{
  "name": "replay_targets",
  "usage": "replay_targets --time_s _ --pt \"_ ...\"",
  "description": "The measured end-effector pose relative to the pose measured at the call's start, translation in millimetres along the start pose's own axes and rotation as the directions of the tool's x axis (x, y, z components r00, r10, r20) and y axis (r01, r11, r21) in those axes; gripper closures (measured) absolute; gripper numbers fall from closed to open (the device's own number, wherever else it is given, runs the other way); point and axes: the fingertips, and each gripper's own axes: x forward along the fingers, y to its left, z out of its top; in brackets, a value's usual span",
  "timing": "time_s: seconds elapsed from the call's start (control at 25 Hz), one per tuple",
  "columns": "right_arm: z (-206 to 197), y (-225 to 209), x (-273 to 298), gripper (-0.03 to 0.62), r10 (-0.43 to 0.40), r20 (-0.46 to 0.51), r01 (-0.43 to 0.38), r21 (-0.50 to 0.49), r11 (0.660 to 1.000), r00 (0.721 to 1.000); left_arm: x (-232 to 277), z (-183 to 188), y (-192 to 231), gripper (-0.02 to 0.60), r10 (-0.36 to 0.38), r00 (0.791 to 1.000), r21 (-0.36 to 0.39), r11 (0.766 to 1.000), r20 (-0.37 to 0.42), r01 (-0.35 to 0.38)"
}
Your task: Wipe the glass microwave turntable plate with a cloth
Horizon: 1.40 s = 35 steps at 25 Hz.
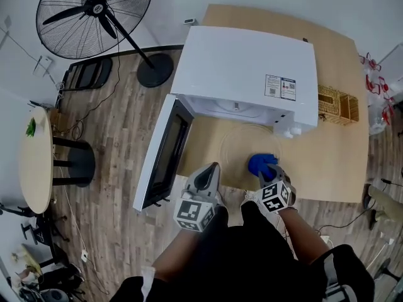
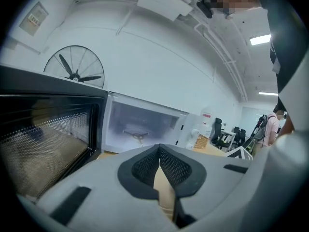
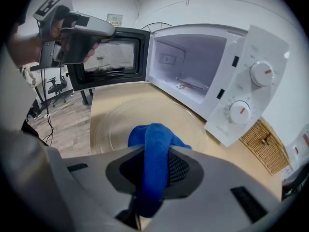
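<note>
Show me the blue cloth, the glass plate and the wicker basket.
blue cloth [image 3: 154,139], right gripper view, fold above the jaws.
glass turntable plate [image 3: 116,124], right gripper view, bare glass left of cloth.
wicker basket [image 1: 337,104], head view, its woven top.

Left: the open microwave door swings out beside the glass plate and walls that side.
Behind: the microwave stands just past the plate's far rim, its cavity open.
Right: bare table lies between the plate and the wicker basket.
Near side: unobstructed table edge.
</note>
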Motion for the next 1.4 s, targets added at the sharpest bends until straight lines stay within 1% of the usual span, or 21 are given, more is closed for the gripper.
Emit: replay_targets --time_s 0.16,0.28,0.44,0.52,0.6,0.68,0.8,0.92,1.0,1.16,1.4 --pt "-13.1 -22.1 -5.5 0.528 -0.041 -0.025 0.042 0.039 0.998 0.999 5.9 3.3 -7.3 0.58 -0.017 1.0 0.011 1.0 0.002 0.017" --pt "-22.1 -32.0 -9.8 0.528 -0.046 -0.042 0.048 0.063 0.997 0.998 9.0 7.6 -13.3 0.58 -0.027 1.0 0.017 0.999 0.006 0.027" --pt "-26.9 -36.9 -13.2 0.528 -0.047 -0.048 0.05 0.069 0.996 0.998 11.2 15.9 -22.1 0.58 -0.046 0.999 0.022 0.999 0.017 0.046" --pt "-17.9 -37.8 -17.4 0.53 -0.051 -0.008 0.052 0.079 0.996 0.999 11.3 19.0 -24.7 0.58 -0.054 0.998 0.016 0.998 0.021 0.054" --pt "3.0 -41.8 -27.2 0.531 -0.07 0.081 0.062 0.088 0.994 0.994 11.7 22.3 -25.8 0.58 -0.059 0.998 0.012 0.998 0.026 0.059" --pt "29.3 -47.6 -41.3 0.531 -0.087 0.183 0.069 0.103 0.992 0.979 11.9 25.5 -26.7 0.58 -0.06 0.998 0.016 0.998 0.031 0.059" --pt "67.9 -55.0 -66.1 0.531 -0.1 0.316 0.056 0.145 0.988 0.943 12.2 28.9 -27.1 0.58 -0.061 0.997 0.02 0.998 0.037 0.06" --pt "104.4 -66.5 -96.1 0.531 -0.13 0.426 0.054 0.185 0.981 0.896 12.8 36.6 -26.0 0.58 -0.06 0.997 0.025 0.998 0.053 0.059" --pt "128.7 -75.7 -118.4 0.531 -0.152 0.494 0.054 0.207 0.977 0.856 12.8 43.7 -25.2 0.58 -0.059 0.996 0.029 0.998 0.068 0.057" --pt "171.1 -95.2 -161.1 0.533 -0.194 0.615 0.054 0.239 0.969 0.764 14.3 59.0 -25.7 0.58 -0.061 0.994 0.051 0.997 0.096 0.056" --pt "216.5 -110.4 -218.8 0.533 -0.227 0.736 0.062 0.244 0.968 0.637 11.7 86.2 -28.5 0.581 -0.063 0.988 0.073 0.996 0.144 0.053"
